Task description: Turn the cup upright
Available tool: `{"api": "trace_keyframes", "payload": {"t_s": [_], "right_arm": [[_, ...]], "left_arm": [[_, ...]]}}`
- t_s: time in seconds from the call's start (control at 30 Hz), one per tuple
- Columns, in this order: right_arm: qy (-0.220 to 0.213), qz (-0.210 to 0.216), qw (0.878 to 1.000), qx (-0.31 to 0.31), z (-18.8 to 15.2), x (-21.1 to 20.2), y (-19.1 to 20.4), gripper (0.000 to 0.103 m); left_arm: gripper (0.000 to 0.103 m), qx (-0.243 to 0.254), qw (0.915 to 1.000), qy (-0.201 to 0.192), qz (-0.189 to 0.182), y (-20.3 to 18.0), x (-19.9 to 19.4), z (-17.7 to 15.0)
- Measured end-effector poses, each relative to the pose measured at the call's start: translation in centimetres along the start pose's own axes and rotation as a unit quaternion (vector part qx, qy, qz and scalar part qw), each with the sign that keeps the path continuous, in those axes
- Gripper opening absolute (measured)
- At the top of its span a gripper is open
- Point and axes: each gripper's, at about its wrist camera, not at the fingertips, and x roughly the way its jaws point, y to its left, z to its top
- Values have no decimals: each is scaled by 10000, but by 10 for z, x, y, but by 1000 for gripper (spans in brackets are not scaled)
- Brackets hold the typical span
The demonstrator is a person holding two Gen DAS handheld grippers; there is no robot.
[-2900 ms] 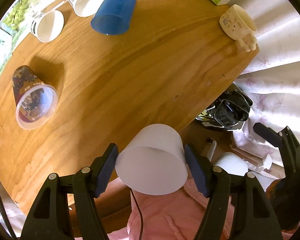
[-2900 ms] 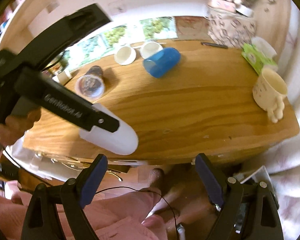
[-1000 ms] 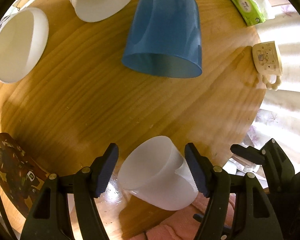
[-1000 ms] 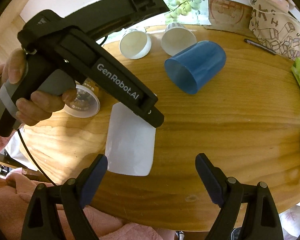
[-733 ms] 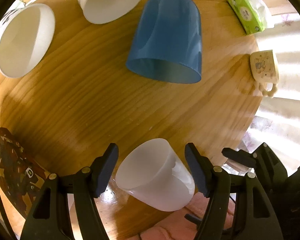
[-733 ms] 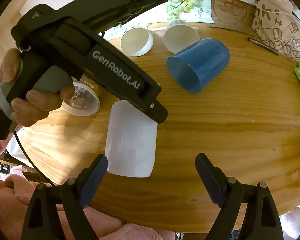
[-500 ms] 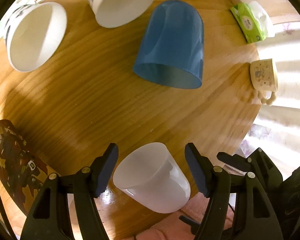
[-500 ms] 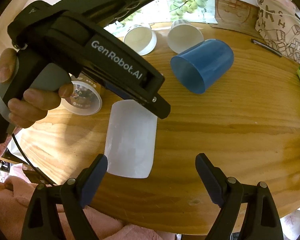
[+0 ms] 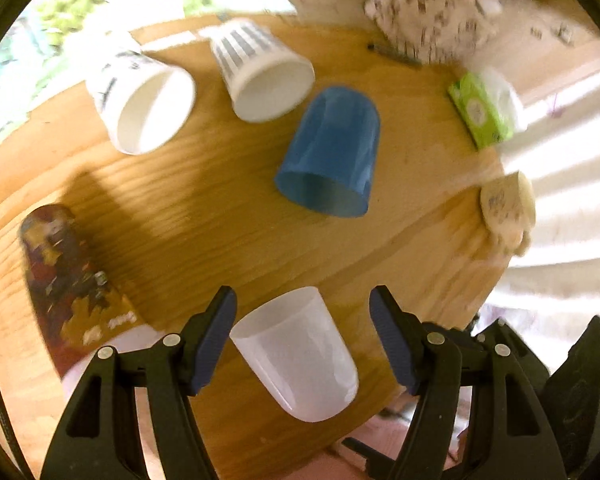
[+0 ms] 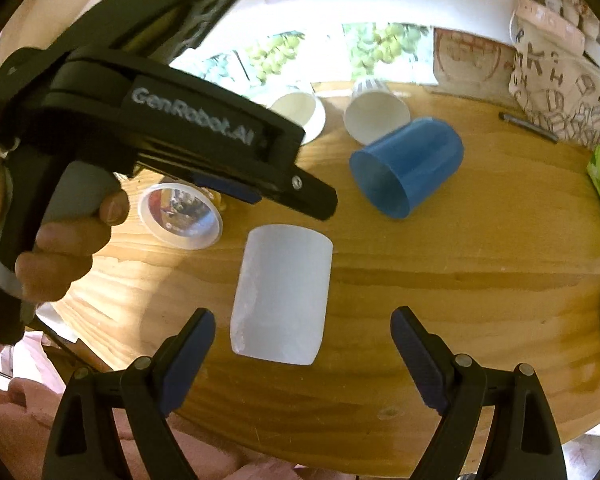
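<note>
I see the frosted white cup [image 10: 281, 296] standing on the wooden table [image 10: 460, 280] at lower centre of the right wrist view. My left gripper [image 9: 302, 340] is spread wide around it without touching. My right gripper [image 10: 302, 354] gapes open, holding nothing.

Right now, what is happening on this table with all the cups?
A person holds two grippers above a round wooden table. The frosted white plastic cup stands upright there. The left gripper is open around it without touching; the right gripper is open, empty. The blue plastic cup lies on its side.
</note>
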Motion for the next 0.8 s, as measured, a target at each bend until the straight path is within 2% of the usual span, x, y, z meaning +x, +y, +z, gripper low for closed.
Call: {"api": "trace_keyframes", "payload": {"t_s": [0.17,0.27,0.43,0.57,0.8], "right_arm": [[-276,20,9996,-100,-4,-13,5,90],[-561,-67,9982,-218,-9,-23,9,90],[-852,-127,9956,-370,-14,-32,12,90],[-973,-147,9937,-530,-18,-35,17,90],[-1151,-290,9889,-891,-28,-37,31,90]], "left_arm": [[73,-264,9966,-758,-176,-3,-29,-19],[73,-371,9909,-1288,-80,1,-45,-36],[73,-646,9796,-1905,56,3,-60,-63],[73,-792,9696,-2292,329,7,-70,-84],[73,-1065,9445,-2959,951,13,-92,-122]]}}
